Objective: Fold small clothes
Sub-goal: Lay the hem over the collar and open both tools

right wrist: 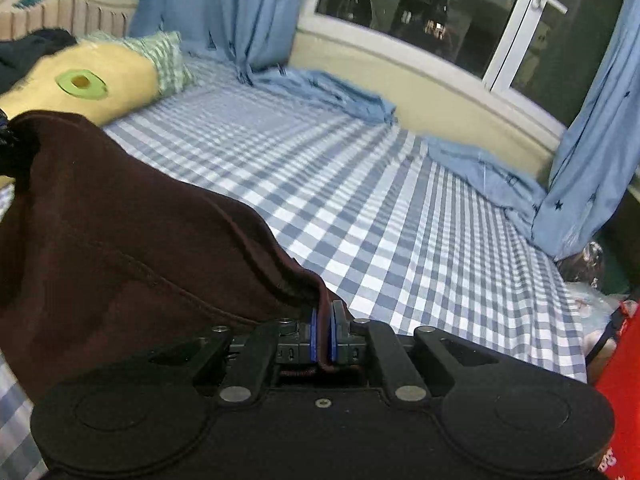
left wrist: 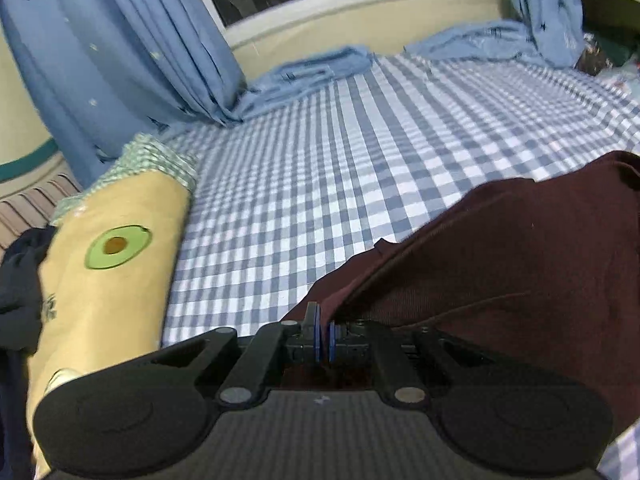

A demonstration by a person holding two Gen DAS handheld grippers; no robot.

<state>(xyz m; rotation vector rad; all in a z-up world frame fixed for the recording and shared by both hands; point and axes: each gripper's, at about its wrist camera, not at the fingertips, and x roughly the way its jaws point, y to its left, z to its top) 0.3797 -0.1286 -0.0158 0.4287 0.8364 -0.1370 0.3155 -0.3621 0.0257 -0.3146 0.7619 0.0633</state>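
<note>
Two tools are clamped on one garment. The left tool (left wrist: 324, 336) has its blue pads drawn nearly together with an edge of the dark maroon knit garment (left wrist: 520, 264) pinched between them; the right tool (right wrist: 322, 336) is likewise narrow, gripping a stitched hem of the same cloth. From each pinch the fabric runs away toward the other hand, to the right in the left wrist view and to the left in the right wrist view, so the garment hangs stretched between the two grips and drapes down onto the blue-and-white checked bed sheet (left wrist: 360, 168).

Holding two points of one edge like this is, I judge, meant to spread the cloth and carry it over the open bed so it can be laid flat or doubled over for a fold. Both tools tilt forward and downward, looking across the mattress toward the window, side by side with the cloth between them. No hand or sleeve shows in either view.

Further out, a yellow pillow with a green avocado print (left wrist: 112, 248) lies at the head of the bed, left of the garment and apart from it. Light blue curtains (left wrist: 120, 48) pool on the far edge of the sheet below the dark window (right wrist: 440, 12).
</note>
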